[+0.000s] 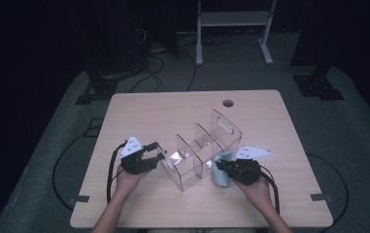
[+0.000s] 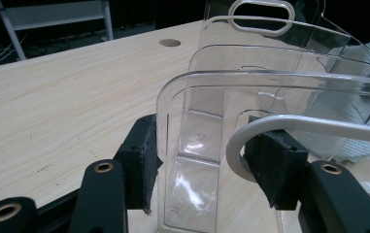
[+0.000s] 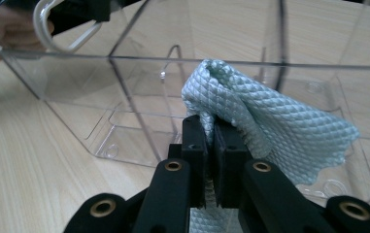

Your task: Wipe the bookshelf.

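Note:
A clear plastic organizer (image 1: 198, 154) with several compartments and a handle slot at each end stands in the middle of the table. My left gripper (image 1: 159, 154) holds its near left end. In the left gripper view the pads (image 2: 146, 160) clamp the end wall (image 2: 192, 160) between its corner and the white-rimmed handle slot (image 2: 289, 124). My right gripper (image 1: 220, 166) is shut on a light blue quilted cloth (image 1: 220, 177) at the organizer's right side. In the right gripper view the cloth (image 3: 270, 116) bunches up from the shut jaws of the right gripper (image 3: 210, 128) against the clear side wall (image 3: 124, 97).
The light wooden table (image 1: 173, 107) has a round cable hole (image 1: 227, 103) near its far edge. A white metal stand (image 1: 231, 19) and cables (image 1: 153, 68) lie on the floor beyond. Bare tabletop lies left of and behind the organizer.

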Demonstrator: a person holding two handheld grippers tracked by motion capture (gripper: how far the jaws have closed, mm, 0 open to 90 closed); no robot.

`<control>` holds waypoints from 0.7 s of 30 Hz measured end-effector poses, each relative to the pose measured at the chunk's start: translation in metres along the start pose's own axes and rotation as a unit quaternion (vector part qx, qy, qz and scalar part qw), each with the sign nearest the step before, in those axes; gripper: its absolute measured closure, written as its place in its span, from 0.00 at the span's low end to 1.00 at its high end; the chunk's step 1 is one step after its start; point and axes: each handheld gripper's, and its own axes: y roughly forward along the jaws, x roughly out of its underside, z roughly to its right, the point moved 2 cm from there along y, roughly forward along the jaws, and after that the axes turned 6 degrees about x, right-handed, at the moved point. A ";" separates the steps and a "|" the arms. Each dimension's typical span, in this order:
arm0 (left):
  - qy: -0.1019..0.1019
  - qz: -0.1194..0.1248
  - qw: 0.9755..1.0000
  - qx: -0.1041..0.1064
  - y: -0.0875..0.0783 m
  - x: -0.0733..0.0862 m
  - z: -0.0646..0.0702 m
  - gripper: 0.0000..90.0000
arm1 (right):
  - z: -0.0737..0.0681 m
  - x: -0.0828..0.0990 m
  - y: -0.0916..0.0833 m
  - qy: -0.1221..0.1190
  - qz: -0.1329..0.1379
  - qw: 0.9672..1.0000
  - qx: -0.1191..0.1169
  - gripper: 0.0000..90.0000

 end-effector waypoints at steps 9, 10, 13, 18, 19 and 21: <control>0.001 0.001 1.000 0.005 0.001 0.000 0.001 0.51 | 0.018 0.001 -0.006 0.026 0.010 0.999 0.021 0.94; 0.001 0.000 1.000 0.006 0.001 0.000 0.001 0.51 | 0.017 0.001 -0.006 0.025 0.011 0.999 0.020 0.94; 0.001 0.000 1.000 0.005 0.001 0.000 0.001 0.51 | 0.007 0.001 -0.003 0.014 0.005 1.000 0.006 0.94; 0.002 0.001 1.000 0.004 0.001 0.000 0.001 0.51 | 0.004 -0.001 -0.003 0.000 0.003 1.000 0.008 0.94; 0.002 0.001 1.000 0.005 0.001 0.000 0.001 0.51 | 0.007 0.000 -0.003 0.001 0.005 1.000 0.012 0.94; 0.002 0.001 1.000 0.006 0.001 0.000 0.001 0.51 | 0.014 0.001 -0.005 0.010 0.007 1.000 0.023 0.94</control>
